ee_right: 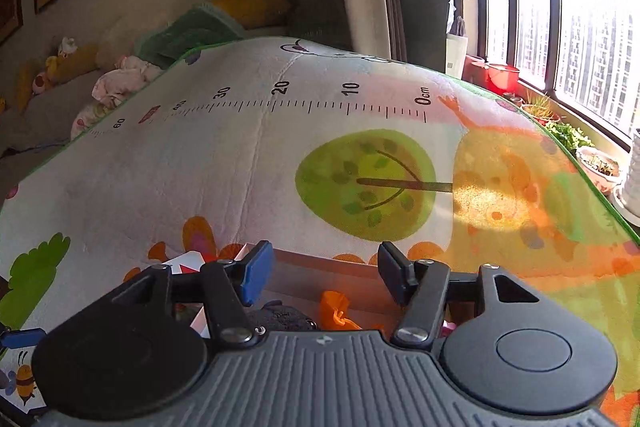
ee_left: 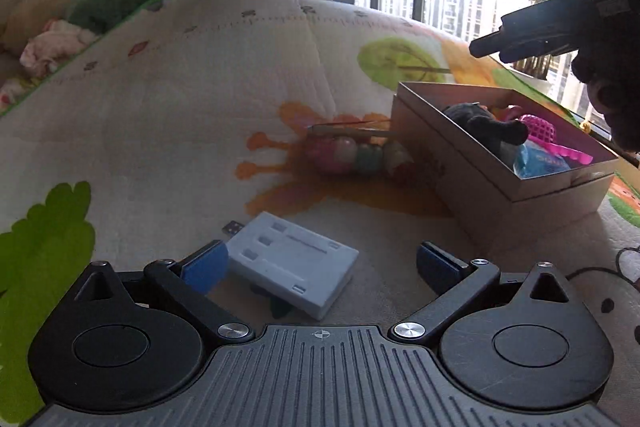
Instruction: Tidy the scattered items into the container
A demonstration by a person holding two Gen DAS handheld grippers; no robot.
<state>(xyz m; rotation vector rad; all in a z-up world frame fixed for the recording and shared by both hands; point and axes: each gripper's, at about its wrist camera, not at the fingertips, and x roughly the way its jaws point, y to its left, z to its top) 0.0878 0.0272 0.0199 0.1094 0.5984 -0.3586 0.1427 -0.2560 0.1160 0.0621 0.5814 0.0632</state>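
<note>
**Two items still out, left lined up on the white one**

Left gripper (ee_left: 320, 267): jaws wide open, nothing held. White block (ee_left: 294, 261) with a USB plug lies flat on the mat (ee_left: 160, 131) between the blue pads, close to the left pad (ee_left: 204, 267) and possibly touching it; gap on the right side. Block sits skewed to the jaw line, so closing will likely rotate it before it seats. My read: this is the pre-grasp for the next pick.

Box (ee_left: 500, 183) at 2 o'clock from the left gripper, near. Already holds a dark plush (ee_left: 488, 127), pink plastic bits and something blue. Bead toy (ee_left: 360, 155) lies on the mat against the box's left wall, at 12 o'clock from the block; still to be tidied.

Right gripper (ee_right: 324, 275): jaws open, empty, hanging over the box interior, orange piece (ee_right: 336, 311) visible below. Looks parked clear so the left has room.

Risk: low, flat block, so pads need to get down near the mat to catch its sides.
</note>
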